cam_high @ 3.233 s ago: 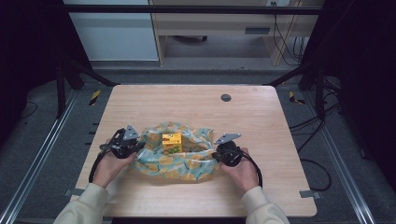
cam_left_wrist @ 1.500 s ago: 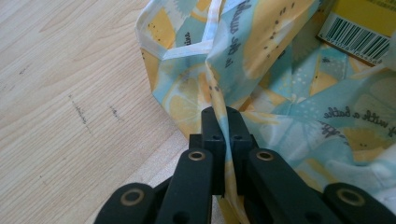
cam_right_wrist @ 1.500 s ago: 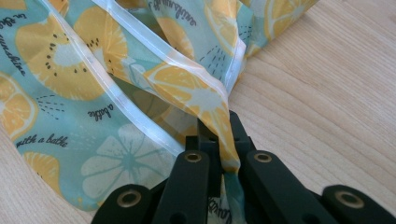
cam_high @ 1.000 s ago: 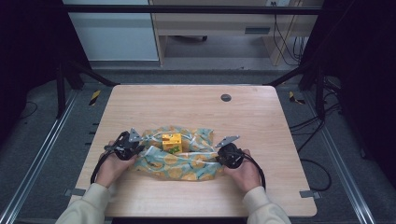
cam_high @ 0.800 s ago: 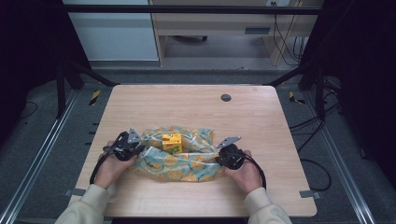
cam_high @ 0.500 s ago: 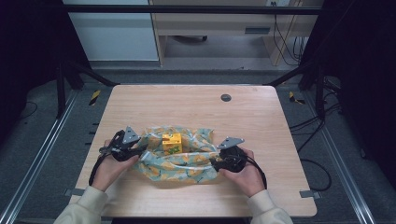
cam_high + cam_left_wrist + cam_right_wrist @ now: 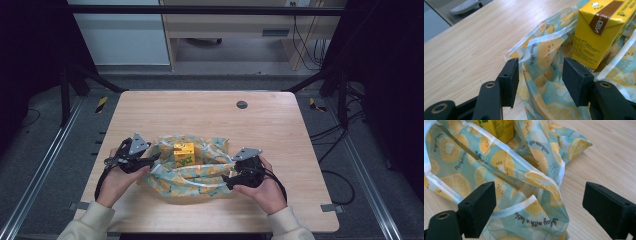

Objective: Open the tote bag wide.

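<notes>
Straddling the fruit-print bag (image 7: pixel 187 172) at lower centre of the table (image 7: pixel 280 130), my left gripper (image 7: pixel 539 75) gapes moderately, my right gripper (image 7: pixel 537 210) wide; neither grips. A yellow carton (image 7: pixel 183 153) stands inside the bag.

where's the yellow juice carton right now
In the high view the yellow juice carton stands upright inside the open fruit-print bag, near the table's front middle, between the two tools.

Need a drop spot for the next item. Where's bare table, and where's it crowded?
The far half of the table is bare from the bag back to the far edge, apart from the round cable hole. The near edge is a thin strip. The centre is crowded: bag, yellow carton, left gripper, right gripper.
</notes>
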